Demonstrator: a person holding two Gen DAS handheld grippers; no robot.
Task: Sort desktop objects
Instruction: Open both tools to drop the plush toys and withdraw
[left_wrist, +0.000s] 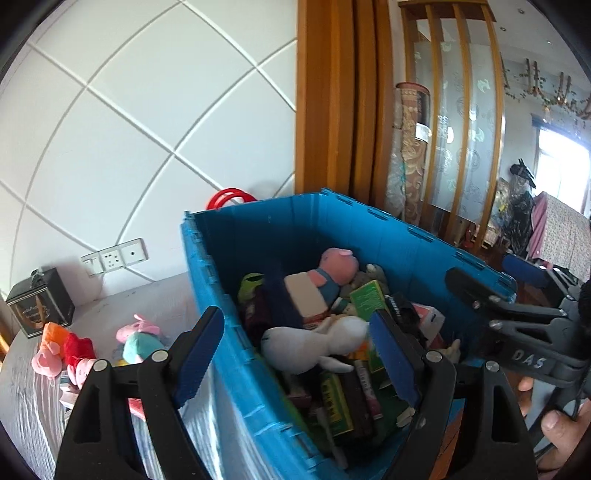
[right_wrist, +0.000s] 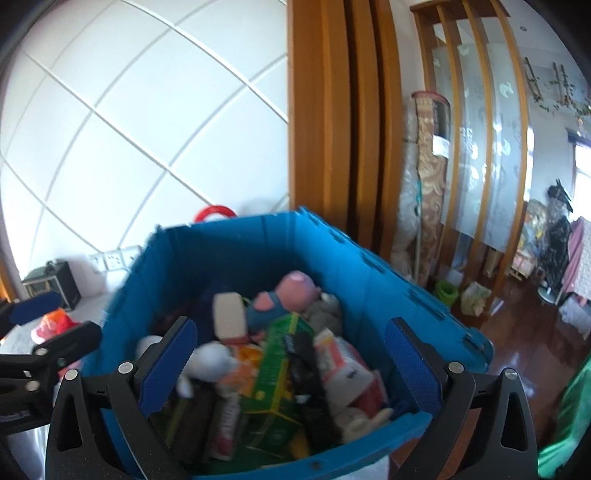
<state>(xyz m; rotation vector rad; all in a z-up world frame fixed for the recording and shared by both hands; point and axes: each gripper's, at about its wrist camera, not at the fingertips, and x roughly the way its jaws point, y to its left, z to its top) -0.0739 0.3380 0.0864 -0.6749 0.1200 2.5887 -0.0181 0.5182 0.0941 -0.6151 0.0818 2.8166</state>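
Observation:
A blue plastic crate stands on the table, packed with plush toys and boxes: a pink pig plush, a white plush, green boxes. My left gripper is open and empty, straddling the crate's left wall. My right gripper is open and empty above the crate's near end; it also shows in the left wrist view. Several plush toys lie on the table left of the crate.
A black box stands by the wall sockets at the table's far left. A red ring sits behind the crate. A wooden partition and dark wood floor are to the right.

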